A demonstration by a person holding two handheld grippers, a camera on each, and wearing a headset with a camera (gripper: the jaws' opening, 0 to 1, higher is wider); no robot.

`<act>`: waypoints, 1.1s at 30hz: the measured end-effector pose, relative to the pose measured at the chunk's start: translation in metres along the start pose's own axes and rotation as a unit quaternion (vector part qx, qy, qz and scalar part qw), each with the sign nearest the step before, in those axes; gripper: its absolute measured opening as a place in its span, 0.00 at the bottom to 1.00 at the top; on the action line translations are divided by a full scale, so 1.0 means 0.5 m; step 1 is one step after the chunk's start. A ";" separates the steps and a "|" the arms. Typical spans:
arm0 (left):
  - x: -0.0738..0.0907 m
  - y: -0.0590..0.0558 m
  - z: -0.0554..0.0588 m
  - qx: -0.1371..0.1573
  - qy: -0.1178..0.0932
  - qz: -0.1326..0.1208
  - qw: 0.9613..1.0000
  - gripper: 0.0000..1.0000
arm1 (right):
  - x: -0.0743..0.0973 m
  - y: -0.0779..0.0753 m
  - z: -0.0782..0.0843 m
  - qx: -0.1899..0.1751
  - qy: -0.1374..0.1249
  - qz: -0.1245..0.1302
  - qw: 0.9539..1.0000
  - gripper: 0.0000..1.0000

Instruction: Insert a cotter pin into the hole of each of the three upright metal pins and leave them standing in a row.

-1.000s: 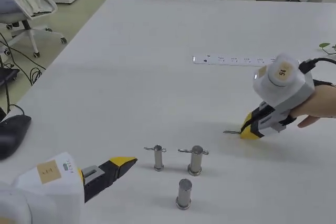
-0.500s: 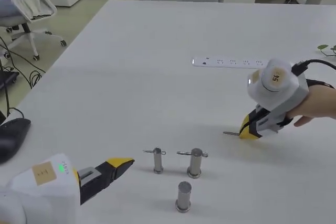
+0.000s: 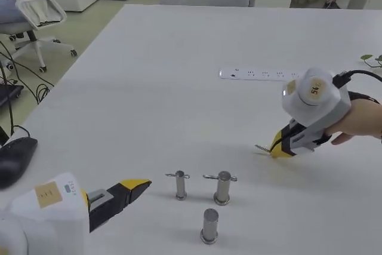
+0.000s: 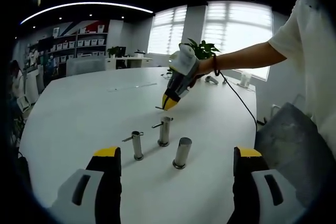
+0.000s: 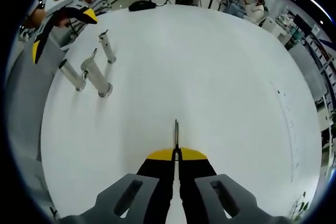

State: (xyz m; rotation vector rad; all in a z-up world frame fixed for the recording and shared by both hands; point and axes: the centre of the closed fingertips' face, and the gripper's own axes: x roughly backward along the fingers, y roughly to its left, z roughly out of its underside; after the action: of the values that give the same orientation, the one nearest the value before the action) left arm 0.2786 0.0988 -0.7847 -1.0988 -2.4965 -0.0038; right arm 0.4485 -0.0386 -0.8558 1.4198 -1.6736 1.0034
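Three upright metal pins stand near the table's front: a slim one (image 3: 181, 185) and a thicker one (image 3: 222, 187), each with a cotter pin through its top, and a bare one (image 3: 209, 226) in front of them. My right gripper (image 3: 276, 148) is shut on a cotter pin (image 3: 262, 147), which sticks out of its yellow tips just above the table, well right of the pins; the same cotter pin (image 5: 176, 132) shows ahead of the jaws. My left gripper (image 4: 176, 152) is open and empty, its tips (image 3: 136, 187) left of the slim pin.
A white power strip (image 3: 258, 74) lies farther back on the white table (image 3: 149, 88). A green plant sprig (image 3: 372, 59) sits at the right edge. Office chairs and cables are on the floor beyond the table's left side.
The right gripper with its cotter pin has shifted only slightly; most of the shift is the camera. The left gripper and the three pins stay put.
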 end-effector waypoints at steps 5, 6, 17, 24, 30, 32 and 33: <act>0.002 0.003 -0.007 0.001 -0.003 -0.002 1.000 0.88 | 0.013 0.004 -0.010 0.006 -0.003 0.006 1.000 0.03; 0.003 0.003 -0.009 0.001 -0.004 -0.003 1.000 0.88 | 0.016 0.006 -0.012 0.007 -0.005 0.006 1.000 0.03; 0.011 -0.010 -0.021 0.015 -0.010 0.004 1.000 0.79 | 0.074 0.047 -0.042 0.034 -0.023 0.020 0.999 0.03; 0.012 -0.018 -0.031 0.034 -0.020 0.009 0.999 0.74 | 0.105 0.088 -0.066 0.054 -0.044 0.025 0.997 0.03; 0.010 -0.021 -0.035 0.045 -0.023 0.013 0.999 0.69 | 0.123 0.127 -0.082 0.070 -0.059 0.026 0.995 0.03; 0.007 -0.025 -0.033 0.055 -0.022 0.017 0.998 0.66 | 0.127 0.138 -0.087 0.073 -0.065 0.026 0.995 0.03; 0.007 -0.027 -0.033 0.058 -0.022 0.018 0.998 0.65 | 0.128 0.143 -0.088 0.074 -0.067 0.026 0.995 0.03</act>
State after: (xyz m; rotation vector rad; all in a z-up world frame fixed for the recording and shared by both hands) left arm 0.2731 0.0892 -0.7665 -1.1060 -2.4809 0.1753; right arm 0.3702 -0.0206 -0.7872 1.5779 -1.7703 1.1019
